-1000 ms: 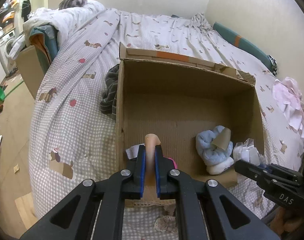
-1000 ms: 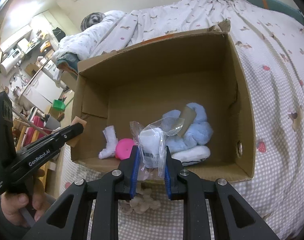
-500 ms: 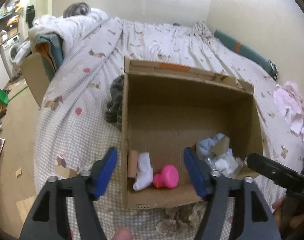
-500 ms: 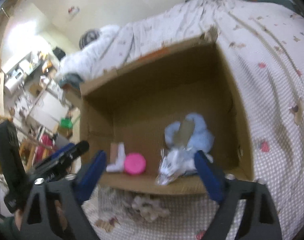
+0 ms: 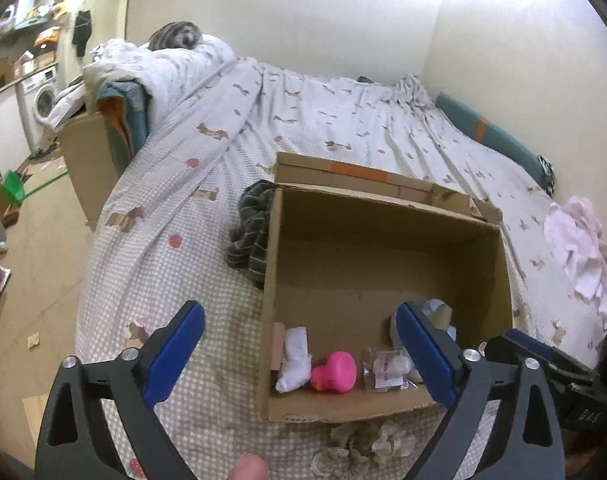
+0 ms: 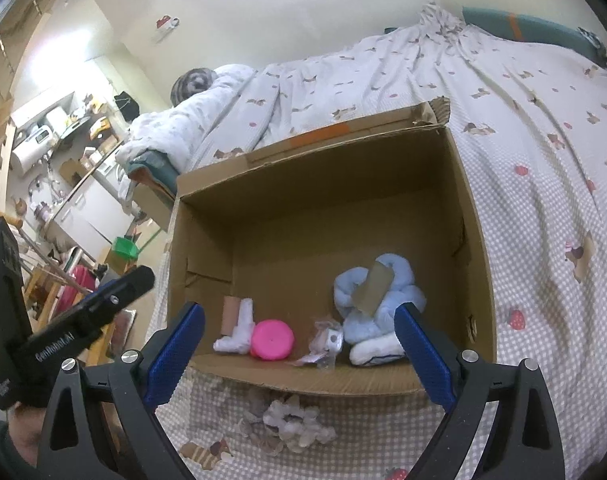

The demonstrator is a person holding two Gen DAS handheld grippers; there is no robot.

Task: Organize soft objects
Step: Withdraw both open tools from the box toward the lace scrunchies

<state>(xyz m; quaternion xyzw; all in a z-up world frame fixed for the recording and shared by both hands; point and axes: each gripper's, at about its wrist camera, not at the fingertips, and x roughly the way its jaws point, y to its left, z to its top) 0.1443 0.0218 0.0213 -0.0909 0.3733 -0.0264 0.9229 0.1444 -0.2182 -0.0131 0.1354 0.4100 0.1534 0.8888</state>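
An open cardboard box [image 5: 387, 204] [image 6: 323, 160] sits on the bed. Along its near wall lie a tan sponge piece [image 5: 278, 338] [image 6: 232, 312], a white sock [image 5: 294, 354] [image 6: 239, 334], a pink toy [image 5: 335, 372] [image 6: 272, 339], a clear plastic packet [image 5: 387, 368] [image 6: 323, 344] and a pale blue plush [image 6: 379, 300] on a white item [image 6: 377, 352]. My left gripper [image 5: 299, 352] is open and empty, above the box's near edge. My right gripper [image 6: 297, 354] is open and empty, above the same edge.
A crumpled lace cloth [image 5: 363, 446] [image 6: 287, 420] lies on the checked bedspread just before the box. A dark striped garment [image 5: 251, 228] lies left of the box, pink clothing [image 5: 579, 248] at the right. Another cardboard box [image 5: 89, 152] stands by the bed's left side.
Both grippers opened and drew back and up. The left let go of the tan sponge piece, the right let go of the plastic packet; both lie in the box now.
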